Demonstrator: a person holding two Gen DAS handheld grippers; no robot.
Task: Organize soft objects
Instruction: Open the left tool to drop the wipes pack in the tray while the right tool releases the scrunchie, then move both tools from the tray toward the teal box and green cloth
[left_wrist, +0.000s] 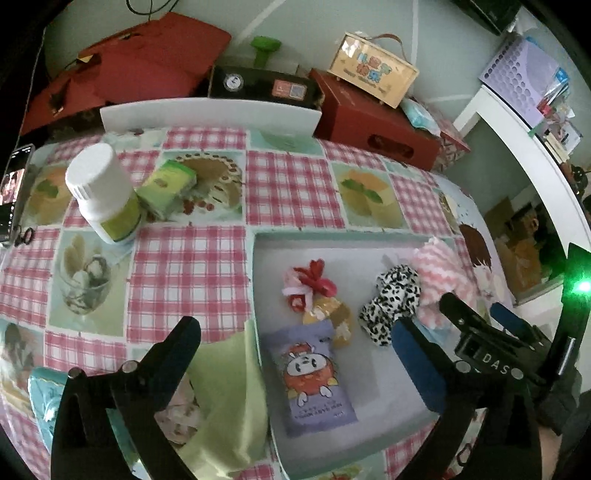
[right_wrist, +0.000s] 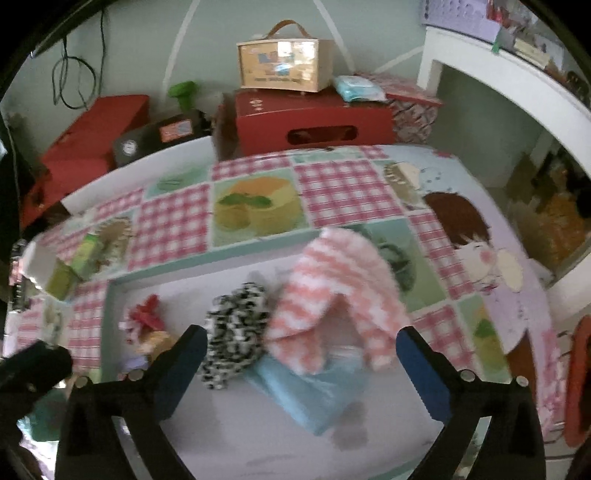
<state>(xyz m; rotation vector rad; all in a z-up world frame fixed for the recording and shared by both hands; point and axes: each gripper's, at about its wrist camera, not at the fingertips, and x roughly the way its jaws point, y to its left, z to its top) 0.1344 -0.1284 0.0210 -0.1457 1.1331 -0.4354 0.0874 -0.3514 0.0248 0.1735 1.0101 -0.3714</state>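
Note:
A white tray (left_wrist: 347, 251) with a teal rim lies on the table. In it are a purple cartoon pouch (left_wrist: 314, 384), a small doll with a red bow (left_wrist: 314, 288), a leopard-print scrunchie (left_wrist: 391, 302) and a pink-and-white fuzzy cloth (left_wrist: 439, 273). My left gripper (left_wrist: 295, 336) is open, low over the tray's near left side, above the pouch and a green cloth (left_wrist: 225, 398). My right gripper (right_wrist: 301, 343) is open and empty, just before the scrunchie (right_wrist: 236, 328), the pink cloth (right_wrist: 332, 291) and a light blue packet (right_wrist: 314, 391) in the tray (right_wrist: 122, 284).
A white bottle (left_wrist: 103, 192) and a green box (left_wrist: 170, 184) stand at the table's far left. Red boxes (left_wrist: 376, 125), a black box (left_wrist: 258, 83) and a wooden case (left_wrist: 373, 70) line the back. A phone (left_wrist: 13, 184) lies at the left edge. A white shelf (left_wrist: 517, 147) stands right.

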